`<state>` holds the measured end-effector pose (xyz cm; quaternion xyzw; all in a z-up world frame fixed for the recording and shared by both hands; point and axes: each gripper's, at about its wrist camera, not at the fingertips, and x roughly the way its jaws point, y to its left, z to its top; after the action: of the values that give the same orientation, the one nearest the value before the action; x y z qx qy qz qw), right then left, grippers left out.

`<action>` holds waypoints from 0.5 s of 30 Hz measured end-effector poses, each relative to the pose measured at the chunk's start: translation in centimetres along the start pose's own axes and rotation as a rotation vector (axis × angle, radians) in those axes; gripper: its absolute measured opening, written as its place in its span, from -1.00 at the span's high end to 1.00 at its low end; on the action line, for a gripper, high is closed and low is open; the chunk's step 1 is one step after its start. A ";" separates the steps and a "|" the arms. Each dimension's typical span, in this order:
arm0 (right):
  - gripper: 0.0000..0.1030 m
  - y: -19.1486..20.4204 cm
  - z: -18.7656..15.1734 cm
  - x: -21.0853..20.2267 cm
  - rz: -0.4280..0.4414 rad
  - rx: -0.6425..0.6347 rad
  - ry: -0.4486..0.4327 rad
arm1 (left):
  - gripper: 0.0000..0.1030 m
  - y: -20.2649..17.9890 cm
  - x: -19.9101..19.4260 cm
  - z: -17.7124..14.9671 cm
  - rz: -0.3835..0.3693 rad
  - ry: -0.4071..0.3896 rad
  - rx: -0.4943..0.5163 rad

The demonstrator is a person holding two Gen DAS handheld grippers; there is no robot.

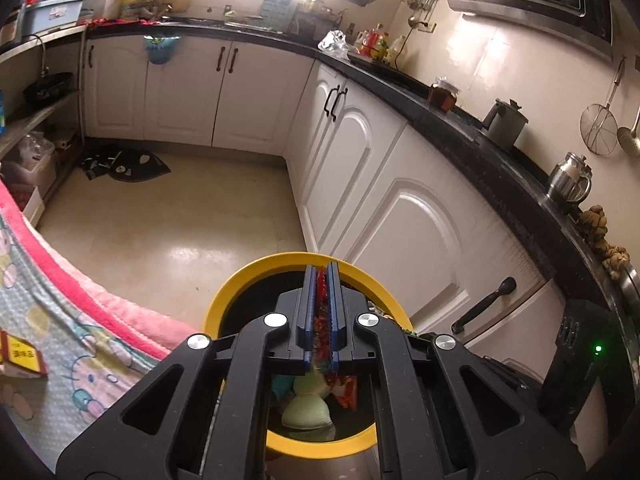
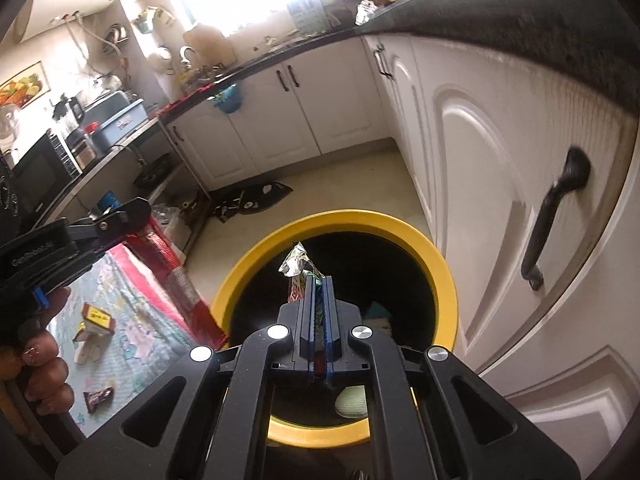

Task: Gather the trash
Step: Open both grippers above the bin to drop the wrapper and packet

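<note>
A yellow-rimmed bin [image 1: 256,270] stands on the floor by the white cabinets, with a pale green round thing [image 1: 306,412] and other scraps inside. My left gripper [image 1: 322,267] is above the bin, shut on a red-orange snack wrapper [image 1: 321,300]. My right gripper [image 2: 318,278] is over the same bin [image 2: 248,264], shut on a silver and green wrapper [image 2: 296,262] that sticks out past its tips. The right wrist view also shows the left gripper [image 2: 132,210] at the left in a person's hand [image 2: 44,364], with the red wrapper [image 2: 180,280] hanging below it.
A patterned blanket with a pink edge [image 1: 60,280] lies left of the bin, carrying small boxes [image 2: 96,318] and a dark candy wrapper [image 2: 98,398]. White cabinet doors [image 1: 400,216] with a black handle [image 2: 556,216] are close on the right. A dark mat [image 1: 128,164] lies on the far floor.
</note>
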<state>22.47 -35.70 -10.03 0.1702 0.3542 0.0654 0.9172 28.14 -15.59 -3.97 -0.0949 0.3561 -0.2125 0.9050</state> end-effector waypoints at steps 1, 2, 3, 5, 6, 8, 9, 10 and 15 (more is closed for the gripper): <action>0.57 -0.3 -0.3 0.4 -0.001 0.013 0.010 | 0.72 0.2 0.2 -0.1 0.012 -0.002 -0.004; 0.43 -0.5 -0.4 0.6 -0.004 0.022 0.016 | 0.49 0.4 0.3 -0.2 0.023 -0.006 -0.012; 0.24 -0.8 -0.7 0.8 -0.014 0.032 0.020 | 0.05 0.6 0.3 -0.3 0.027 -0.008 -0.020; 0.23 -1.1 -0.9 1.1 -0.021 0.045 0.028 | 0.00 1.4 0.3 -0.5 0.032 -0.006 -0.037; 0.22 -1.2 -1.1 1.1 -0.022 0.051 0.031 | -0.03 1.9 0.1 -0.6 0.045 -0.008 -0.039; 0.14 -1.3 -1.2 1.1 -0.025 0.060 0.034 | -0.22 2.4 -0.3 -0.8 0.063 -0.013 -0.043; 0.12 -1.2 -1.2 1.1 -0.023 0.059 0.034 | -0.34 2.9 -0.6 -0.9 0.067 -0.017 -0.049; 0.12 -1.0 -1.2 1.0 -0.022 0.055 0.031 | -0.47 3.3 -1.0 -1.0 0.074 -0.022 -0.056; 0.04 0.9 -1.1 0.2 0.002 0.007 0.011 | -0.77 4.9 -3.0 -1.4 0.121 -0.052 -0.063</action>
<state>21.91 -34.52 -10.55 0.1732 0.3594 0.0660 0.9146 26.77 -9.87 -4.77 -0.1072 0.3438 -0.1436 0.9218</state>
